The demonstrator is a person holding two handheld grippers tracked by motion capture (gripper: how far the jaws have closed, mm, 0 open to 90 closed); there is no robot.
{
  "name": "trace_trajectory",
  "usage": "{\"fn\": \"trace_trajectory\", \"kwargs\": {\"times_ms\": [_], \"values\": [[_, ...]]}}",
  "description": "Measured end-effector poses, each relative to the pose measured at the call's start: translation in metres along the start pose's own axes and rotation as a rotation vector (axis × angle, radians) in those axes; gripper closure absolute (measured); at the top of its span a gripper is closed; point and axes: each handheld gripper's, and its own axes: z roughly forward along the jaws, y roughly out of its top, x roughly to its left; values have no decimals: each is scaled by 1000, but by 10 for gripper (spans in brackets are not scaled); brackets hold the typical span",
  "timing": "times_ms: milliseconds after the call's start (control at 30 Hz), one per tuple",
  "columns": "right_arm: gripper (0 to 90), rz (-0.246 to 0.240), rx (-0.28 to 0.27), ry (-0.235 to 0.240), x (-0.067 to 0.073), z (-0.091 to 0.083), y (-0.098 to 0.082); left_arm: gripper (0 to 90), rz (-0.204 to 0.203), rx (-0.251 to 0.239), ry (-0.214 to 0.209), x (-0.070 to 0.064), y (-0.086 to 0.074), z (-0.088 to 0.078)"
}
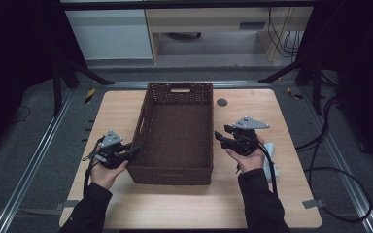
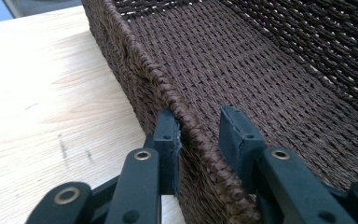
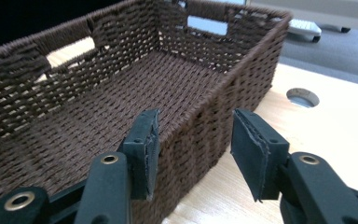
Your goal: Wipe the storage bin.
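Basket [image 1: 175, 131]: left gripper [image 2: 199, 135] straddles its rim, one pad touching; right gripper [image 3: 193, 149] straddles its wall, jaws apart.

Dim surroundings (tabletop lit), sharp close-ups.

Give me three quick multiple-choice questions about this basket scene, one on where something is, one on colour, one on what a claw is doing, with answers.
1. Where does the basket sit on the table?
A. between the two claws
B. left of both claws
C. off the table

2. What colour is the basket?
A. white
B. dark brown
C. green

3. How does the left claw stand at the basket's rim?
A. shut tight far from the rim
B. astride the rim, one pad outside and one inside
C. flat on the basket floor

Answers: 1 A, the high view shows the left claw and the right claw on either side. 2 B, all views show brown weave. 3 B, the left gripper view shows the rim between the pads.
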Motion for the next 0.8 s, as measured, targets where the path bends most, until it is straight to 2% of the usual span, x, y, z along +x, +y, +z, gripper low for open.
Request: {"fn": "trace_trajectory", "kwargs": {"times_ms": [100,200,300,367,433,567,600,733,800], "values": [[523,6,19,-1,-1,6,-5,682,13,3,-9,-4,1,2],[560,24,23,19,-2,11,-10,680,24,6,-19,-9,2,4],[633,29,33,29,-1,14,-13,672,36,4,-12,-11,2,5],[646,19,38,23,1,14,-12,651,54,4,-7,-12,2,4],[653,12,39,16,2,13,-12,617,51,3,-11,-11,2,3],[665,14,49,12,4,11,-11,527,25,-33,-20,-11,4,-5],[664,14,53,14,5,10,-11,519,31,-32,-17,-12,4,-7],[657,14,69,17,13,2,-13,542,83,-1,22,-18,-2,-13],[654,16,78,16,18,-3,-15,615,88,19,24,-18,-5,-15]]}}
